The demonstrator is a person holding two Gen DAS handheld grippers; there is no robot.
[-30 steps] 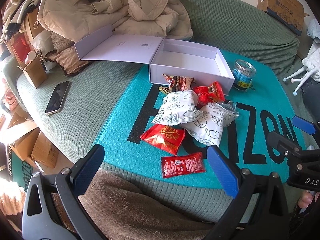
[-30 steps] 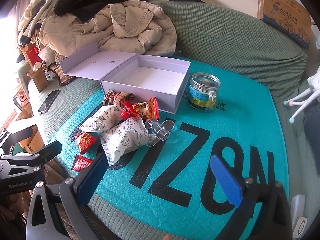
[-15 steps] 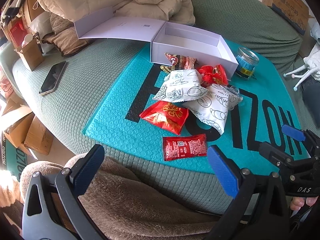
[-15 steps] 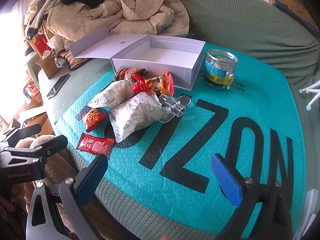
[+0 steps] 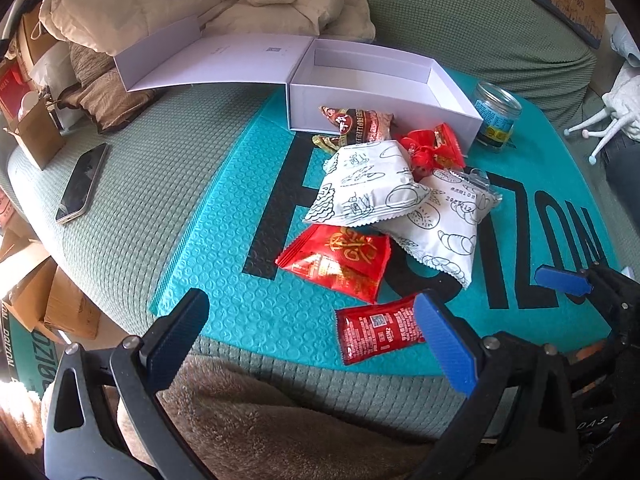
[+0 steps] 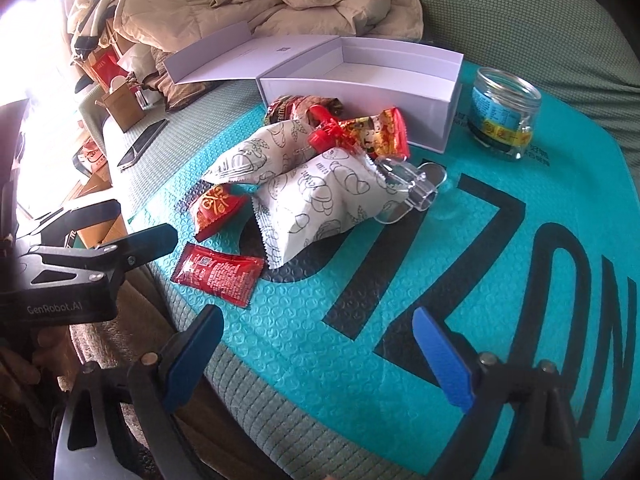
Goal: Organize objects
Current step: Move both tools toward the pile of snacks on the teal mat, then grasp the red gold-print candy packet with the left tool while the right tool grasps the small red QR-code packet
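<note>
Both tongs near the snack heap, nothing lifted yet

Landmark, the white box (image 5: 384, 80): it sits open and empty on the teal mat (image 5: 224, 280), with the phone (image 5: 82, 182) well to its left on the bed. Snack packs (image 5: 372, 184) lie heaped just in front of the box, a red sachet (image 5: 376, 328) nearest the viewer, a jar (image 5: 496, 120) just to its right. Left tongs (image 5: 320, 332) gape wide, empty, low over the sachet. Right tongs (image 6: 320, 356) are closing from wide with only mat between them. Likely the approach step; next, a pack must be pinched flat and carried into the box.
</note>
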